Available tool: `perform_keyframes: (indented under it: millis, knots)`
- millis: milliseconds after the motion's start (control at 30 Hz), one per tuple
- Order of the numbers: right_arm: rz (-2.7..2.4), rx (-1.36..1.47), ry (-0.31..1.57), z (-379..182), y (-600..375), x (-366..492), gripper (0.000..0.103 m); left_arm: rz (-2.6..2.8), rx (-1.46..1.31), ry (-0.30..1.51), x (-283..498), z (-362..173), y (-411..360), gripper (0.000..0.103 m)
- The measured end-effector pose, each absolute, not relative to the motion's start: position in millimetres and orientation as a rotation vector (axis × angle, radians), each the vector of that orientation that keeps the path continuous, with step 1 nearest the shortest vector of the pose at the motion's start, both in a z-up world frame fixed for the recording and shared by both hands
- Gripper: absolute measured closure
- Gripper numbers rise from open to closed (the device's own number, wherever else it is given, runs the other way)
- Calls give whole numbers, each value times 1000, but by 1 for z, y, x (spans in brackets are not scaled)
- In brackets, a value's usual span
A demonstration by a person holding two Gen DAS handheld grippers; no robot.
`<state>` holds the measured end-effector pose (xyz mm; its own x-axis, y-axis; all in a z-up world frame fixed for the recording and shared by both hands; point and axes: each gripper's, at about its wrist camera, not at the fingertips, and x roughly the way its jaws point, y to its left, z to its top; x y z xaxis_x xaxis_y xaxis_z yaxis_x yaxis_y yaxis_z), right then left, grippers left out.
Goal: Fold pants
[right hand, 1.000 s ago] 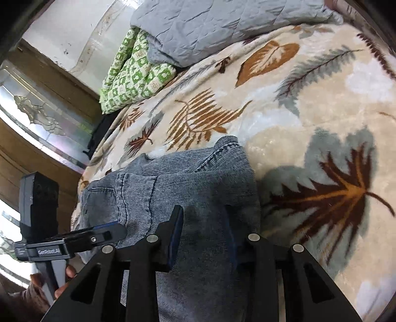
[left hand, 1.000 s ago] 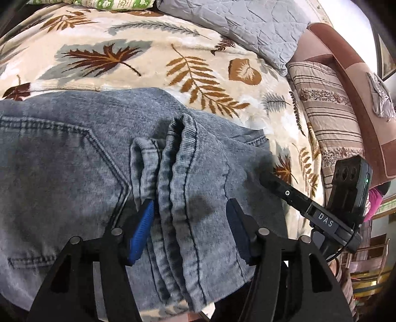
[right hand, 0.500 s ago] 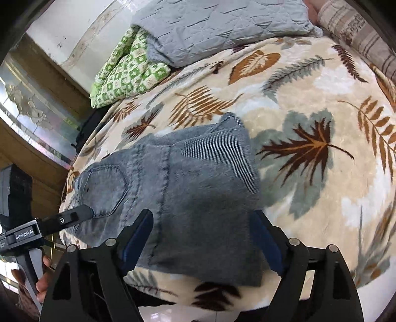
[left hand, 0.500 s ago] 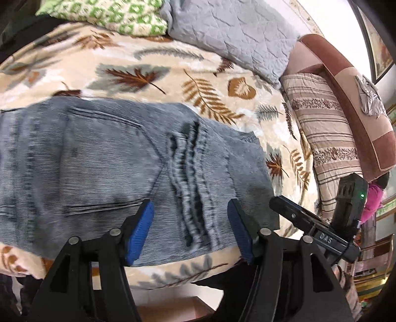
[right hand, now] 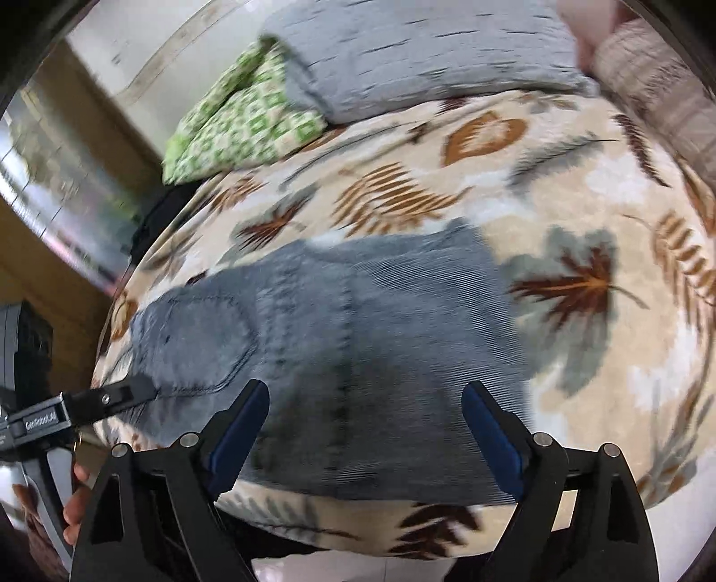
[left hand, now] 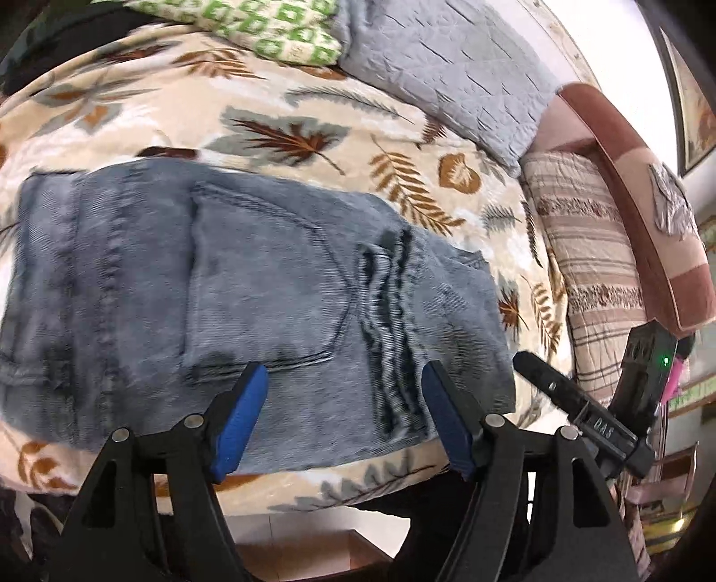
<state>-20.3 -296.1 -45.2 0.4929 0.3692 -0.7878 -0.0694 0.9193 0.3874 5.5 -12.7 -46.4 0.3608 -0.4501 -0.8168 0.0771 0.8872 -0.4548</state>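
Observation:
Folded grey-blue jeans (left hand: 223, 291) lie flat on a leaf-patterned blanket (left hand: 313, 112) near the bed's front edge, back pocket up, with a bunched seam toward the right end. My left gripper (left hand: 344, 371) hovers above and in front of them, its jaws opening, nothing between the blue pads. In the right wrist view the same jeans (right hand: 380, 322) lie below my right gripper (right hand: 364, 389), whose jaws are also opening wide and are empty. A finger of the right gripper (left hand: 537, 371) shows at the jeans' right end, and a finger of the left gripper (right hand: 112, 396) at their left end.
A grey quilted pillow (left hand: 447, 67) and a green patterned pillow (left hand: 277, 31) lie at the far side of the bed. A striped cushion (left hand: 590, 268) and a brown padded bolster (left hand: 649, 215) stand at the right. A hand (right hand: 74, 506) holds the left gripper's handle.
Both grippers have drawn back and up from the jeans. The right jaws let go of the fabric and spread wide; the left jaws widened off the bunched seam. The jeans now lie flat.

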Motion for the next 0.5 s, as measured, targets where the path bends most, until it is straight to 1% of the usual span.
perform_keyframes:
  millis: [200,300,400,433,500]
  knots:
    - [221,396,967,-43,-347,8,14,-393,-285,1218,39,-55,-57,32]
    - [227,416,982,-53,-355,36,14,-382,-283,1278,60,-67,-71,32]
    - [231,414,1006,-69,-356,63,15,-354,-298,1292,74,-73,-75,32]
    - [233,414,1018,-76,-356,72,16,-349,-315,1296,79,-75,-75,32]
    - [243,411,1026,-85,-355,82,27,-352,-346,1312,88,-79,-76,32]
